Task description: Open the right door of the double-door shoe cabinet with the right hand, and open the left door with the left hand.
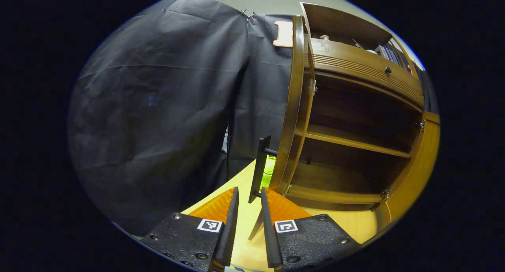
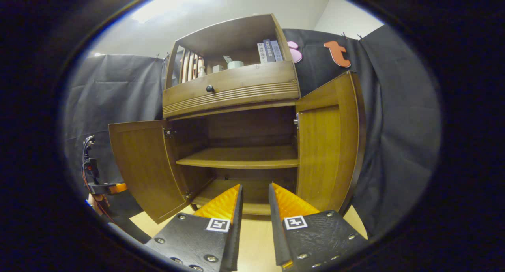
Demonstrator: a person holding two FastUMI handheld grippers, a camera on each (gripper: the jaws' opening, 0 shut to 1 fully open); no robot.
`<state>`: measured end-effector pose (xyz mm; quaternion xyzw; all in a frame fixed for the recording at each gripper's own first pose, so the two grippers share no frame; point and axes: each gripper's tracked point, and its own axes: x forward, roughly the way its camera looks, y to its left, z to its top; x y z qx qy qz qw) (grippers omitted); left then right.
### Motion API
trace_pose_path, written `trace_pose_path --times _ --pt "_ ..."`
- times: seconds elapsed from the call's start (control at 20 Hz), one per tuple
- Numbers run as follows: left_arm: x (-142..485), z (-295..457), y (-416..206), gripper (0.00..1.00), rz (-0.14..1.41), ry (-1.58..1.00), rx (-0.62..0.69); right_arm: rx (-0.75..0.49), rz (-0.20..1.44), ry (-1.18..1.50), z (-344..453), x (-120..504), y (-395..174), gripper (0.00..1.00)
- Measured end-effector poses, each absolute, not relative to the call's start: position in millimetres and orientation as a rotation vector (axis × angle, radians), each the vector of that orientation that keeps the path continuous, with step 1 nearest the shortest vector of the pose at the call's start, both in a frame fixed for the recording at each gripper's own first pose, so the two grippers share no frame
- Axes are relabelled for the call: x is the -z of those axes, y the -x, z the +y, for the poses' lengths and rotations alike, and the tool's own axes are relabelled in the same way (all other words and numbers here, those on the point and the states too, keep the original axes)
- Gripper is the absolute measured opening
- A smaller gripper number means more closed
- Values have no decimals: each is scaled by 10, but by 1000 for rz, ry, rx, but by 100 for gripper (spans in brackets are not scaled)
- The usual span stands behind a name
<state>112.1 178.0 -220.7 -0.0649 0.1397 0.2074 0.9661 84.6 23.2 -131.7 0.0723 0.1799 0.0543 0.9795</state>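
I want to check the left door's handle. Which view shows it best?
The left gripper view: the left door stands edge-on, and its dark bar handle sticks out just ahead of the open left gripper. The right gripper view shows that door's inner face, swung open, with no handle visible.

Black cloth walls (image 1: 158, 106), pale wood floor (image 2: 252, 240).

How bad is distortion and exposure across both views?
Left gripper view: strong fisheye, the left door edge bows; cabinet interior is dim. Right gripper view: the ceiling is blown out top left, the shelf is sharp, both doors curve.
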Motion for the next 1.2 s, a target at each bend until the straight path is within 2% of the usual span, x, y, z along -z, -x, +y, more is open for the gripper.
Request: trace_pose_path --times 0.15,0.2,0.25,0.3,0.35,0.4,0.5,0.6,0.65,0.7,0.75,1.2 --pt "2166 1762 -1107 35 277 124 -414 -114 363 -152 247 1310 -844 27" --pt "2119 1715 -1127 27 258 132 -399 -115 363 -152 250 1309 -842 27" --pt "2087 1661 -1173 35 241 141 -381 -115 362 -153 245 1305 -843 27" --pt "2057 1600 -1211 27 227 145 -365 -114 361 -154 241 1304 -831 27" --pt "2029 1555 -1229 35 215 144 -351 -111 360 -155 236 1296 -824 27" --pt "1986 1502 -1254 27 204 141 -333 -109 359 -155 226 1291 -815 27" --pt "1893 1372 -1302 26 181 131 -288 -99 354 -148 184 1263 -792 27" --pt "1783 1232 -1375 35 159 110 -228 -84 348 -141 140 1224 -772 27" --pt "1723 1157 -1408 27 152 103 -194 -74 343 -137 111 1185 -764 27" --pt "1654 1062 -1439 27 141 95 -159 -65 331 -134 77 1118 -758 36" --pt "1573 988 -1474 34 124 87 -128 -56 317 -130 44 1037 -768 35" --pt "986 99 -1571 34 17 79 160 18 187 -163 -197 125 -821 36"
